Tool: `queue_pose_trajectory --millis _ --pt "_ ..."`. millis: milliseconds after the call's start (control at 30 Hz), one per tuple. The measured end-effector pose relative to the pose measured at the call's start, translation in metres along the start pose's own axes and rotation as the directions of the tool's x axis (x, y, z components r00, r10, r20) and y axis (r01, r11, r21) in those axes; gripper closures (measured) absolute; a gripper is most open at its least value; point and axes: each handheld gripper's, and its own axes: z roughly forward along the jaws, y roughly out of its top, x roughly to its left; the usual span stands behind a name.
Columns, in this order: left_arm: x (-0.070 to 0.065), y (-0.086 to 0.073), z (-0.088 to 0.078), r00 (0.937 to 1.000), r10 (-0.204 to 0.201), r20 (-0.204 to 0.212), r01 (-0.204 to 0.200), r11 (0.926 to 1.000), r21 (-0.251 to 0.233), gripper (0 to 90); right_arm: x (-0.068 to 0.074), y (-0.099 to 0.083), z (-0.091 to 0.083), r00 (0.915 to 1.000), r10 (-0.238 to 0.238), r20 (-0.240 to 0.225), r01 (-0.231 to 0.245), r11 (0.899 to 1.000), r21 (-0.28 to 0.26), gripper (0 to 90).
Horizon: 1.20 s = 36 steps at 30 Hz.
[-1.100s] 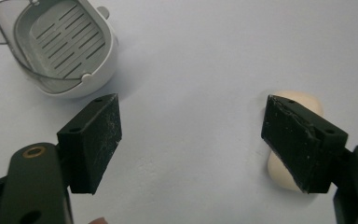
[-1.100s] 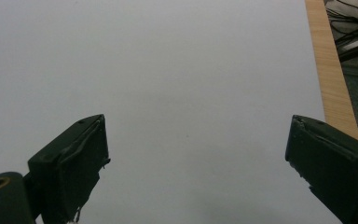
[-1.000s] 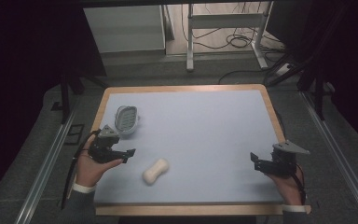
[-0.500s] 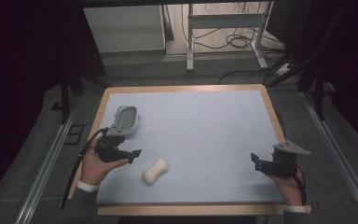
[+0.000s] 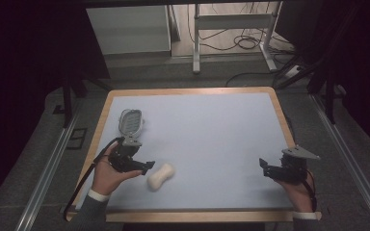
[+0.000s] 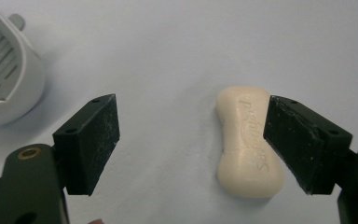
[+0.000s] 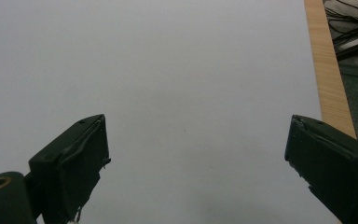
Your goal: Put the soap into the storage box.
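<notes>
A cream soap bar point(image 5: 161, 176) with a pinched waist lies flat on the pale blue table top point(image 5: 212, 130), near the front left. My left gripper point(image 5: 143, 162) hovers just left of it, open. In the left gripper view the soap bar point(image 6: 247, 144) lies partly behind the right jaw, and my left gripper point(image 6: 196, 140) has nothing between its jaws. A white slotted soap dish point(image 5: 130, 121) sits behind that hand; its rim shows as the soap dish point(image 6: 4, 79). My right gripper point(image 5: 264, 168) is open at the front right, and in its own view my right gripper point(image 7: 196, 154) looks over bare table.
A wooden rim point(image 5: 188, 90) frames the table; the same rim point(image 7: 328, 79) runs close to my right gripper. Behind the table stand a white cabinet point(image 5: 127, 30), metal stand legs point(image 5: 231, 29) and floor cables point(image 5: 243, 43). Metal rails point(image 5: 53, 163) flank both sides.
My left gripper has shifted right and a little forward, closing in on the soap bar. The right gripper, the soap and the dish have stayed where they were.
</notes>
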Motion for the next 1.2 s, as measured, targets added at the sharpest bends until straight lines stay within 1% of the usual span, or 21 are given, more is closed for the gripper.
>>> queue_pose_trajectory --millis 33,267,467,667,800,1000,1033,1067,1100,1133,1200 --pt "-0.003 0.001 0.002 0.9999 0.01 0.005 -0.01 0.9999 0.01 18.6 0.0 0.0 0.0 1.0 0.001 -0.001 -0.001 1.0 0.002 5.9" --pt "-0.012 0.002 0.01 0.9991 0.037 0.02 -0.037 0.9985 0.04 18.4 0.0 -0.001 0.001 1.0 -0.002 0.001 0.002 1.0 0.004 5.9" --pt "-0.021 0.008 0.011 0.9979 0.06 0.024 -0.061 0.9972 0.044 18.4 0.0 -0.001 0.001 1.0 -0.002 0.005 0.002 1.0 0.006 6.0" --pt "-0.027 0.008 0.022 0.9971 0.07 0.03 -0.072 0.9938 0.085 18.3 0.0 -0.001 0.001 1.0 -0.003 0.005 0.003 1.0 0.012 6.0" --pt "-0.029 0.007 0.03 0.9966 0.076 0.032 -0.079 0.9901 0.116 18.4 0.0 -0.001 0.001 1.0 -0.002 0.009 0.002 1.0 0.016 6.0" --pt "-0.034 0.006 0.046 0.9953 0.077 0.058 -0.086 0.9801 0.179 21.4 0.0 -0.001 0.002 0.9999 -0.008 0.012 0.007 1.0 0.02 6.0" --pt "-0.034 0.006 0.046 0.9953 0.077 0.058 -0.086 0.9801 0.179 21.8 0.0 -0.001 0.002 0.9999 -0.008 0.013 0.008 1.0 0.021 6.0" --pt "-0.035 0.006 0.049 0.995 0.078 0.062 -0.089 0.9765 0.196 22.4 0.0 -0.002 0.002 0.9999 -0.008 0.013 0.007 1.0 0.022 6.0" --pt "-0.035 0.006 0.049 0.995 0.078 0.062 -0.089 0.9765 0.196 22.8 0.0 -0.002 0.003 0.9999 -0.007 0.014 0.007 1.0 0.023 6.0" --pt "-0.036 0.006 0.053 0.9945 0.076 0.072 -0.09 0.9737 0.21 23.4 0.0 -0.002 0.003 0.9999 -0.008 0.015 0.007 1.0 0.023 6.0" --pt "-0.038 0.005 0.056 0.9939 0.076 0.08 -0.092 0.9706 0.223 24.5 0.0 -0.002 0.003 0.9998 -0.008 0.017 0.007 1.0 0.026 6.0"
